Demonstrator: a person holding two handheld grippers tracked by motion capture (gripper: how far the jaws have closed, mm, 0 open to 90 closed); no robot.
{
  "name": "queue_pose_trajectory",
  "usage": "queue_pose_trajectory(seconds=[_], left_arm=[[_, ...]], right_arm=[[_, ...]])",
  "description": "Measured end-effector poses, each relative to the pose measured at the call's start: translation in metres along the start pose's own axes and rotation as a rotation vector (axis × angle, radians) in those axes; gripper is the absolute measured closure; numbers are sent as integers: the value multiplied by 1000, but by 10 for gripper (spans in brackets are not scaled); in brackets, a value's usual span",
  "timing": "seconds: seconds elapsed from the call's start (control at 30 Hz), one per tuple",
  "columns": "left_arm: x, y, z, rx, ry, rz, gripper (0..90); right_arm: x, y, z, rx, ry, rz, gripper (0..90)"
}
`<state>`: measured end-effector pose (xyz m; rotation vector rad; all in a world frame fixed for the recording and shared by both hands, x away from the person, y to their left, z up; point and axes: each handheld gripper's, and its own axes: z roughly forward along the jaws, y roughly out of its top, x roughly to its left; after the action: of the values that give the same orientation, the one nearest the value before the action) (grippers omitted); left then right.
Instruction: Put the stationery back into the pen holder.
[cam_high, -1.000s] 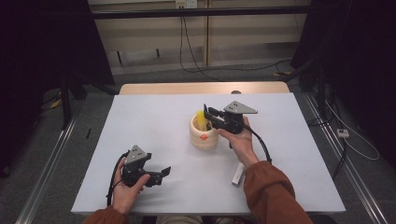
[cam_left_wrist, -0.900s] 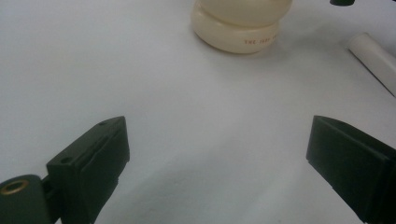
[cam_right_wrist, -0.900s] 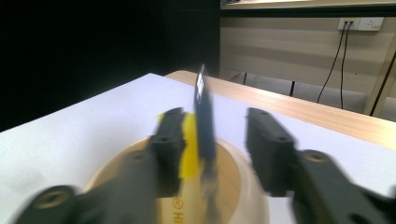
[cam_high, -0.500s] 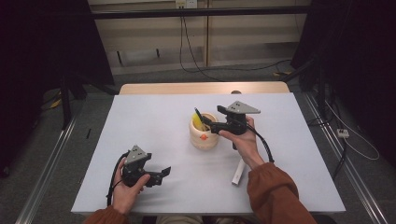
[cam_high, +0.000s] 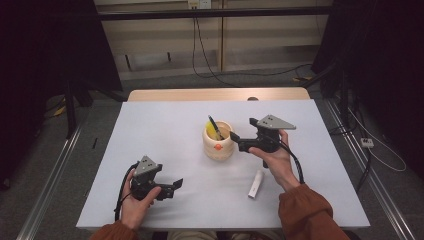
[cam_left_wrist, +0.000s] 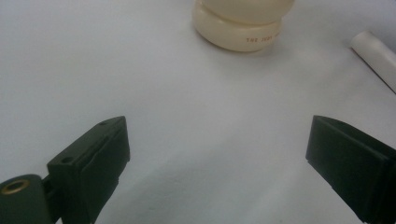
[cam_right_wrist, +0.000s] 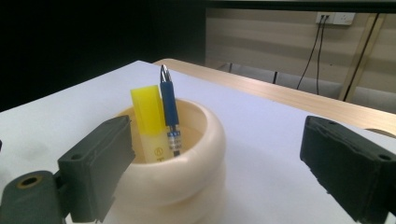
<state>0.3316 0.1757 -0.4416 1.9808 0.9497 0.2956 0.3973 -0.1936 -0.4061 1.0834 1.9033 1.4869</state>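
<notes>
A cream ring-shaped holder (cam_high: 218, 145) stands mid-table with a blue pen (cam_high: 214, 126) and a yellow highlighter (cam_high: 212, 134) upright in it. My right gripper (cam_high: 236, 141) hovers just right of the holder and points at it. Its jaws have just been opening and stand wide, with nothing pressed between them. In the right gripper view the holder (cam_right_wrist: 173, 158), pen (cam_right_wrist: 169, 107) and highlighter (cam_right_wrist: 148, 123) sit just beyond the right gripper (cam_right_wrist: 219, 168). My left gripper (cam_high: 175, 186) rests open at the front left, and the left gripper (cam_left_wrist: 217, 154) has bare table between its jaws.
A white marker (cam_high: 256, 184) lies on the table in front of the right hand and also appears as the white marker (cam_left_wrist: 373, 51) in the left gripper view. The holder's base (cam_left_wrist: 240, 23) is ahead of the left gripper. A wooden strip (cam_high: 215, 95) borders the table's far edge.
The right gripper let go of the pen, which now stands in the holder, opened its jaws and drew back to the right. The left gripper stayed put.
</notes>
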Motion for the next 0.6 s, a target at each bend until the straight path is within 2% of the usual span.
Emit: queue_pose_trajectory(seconds=[0.07, 0.17, 0.33, 0.47, 0.6], left_arm=[[0, 0, 0, -1, 1, -1, 61], [0, 0, 0, 0, 1, -3, 62], [0, 0, 0, 4, 1, -3, 62], [0, 0, -2, -11, 7, -4, 72], [-1, 0, -1, 1, 6, 0, 72]], right_arm=[[-2, 0, -6, 11, 0, 5, 57], [-3, -3, -16, 7, -13, 2, 70], [-5, -16, -33, 22, -26, 6, 66], [-11, -26, -49, 39, -44, 7, 62], [-18, -35, -67, 41, -78, 12, 62]])
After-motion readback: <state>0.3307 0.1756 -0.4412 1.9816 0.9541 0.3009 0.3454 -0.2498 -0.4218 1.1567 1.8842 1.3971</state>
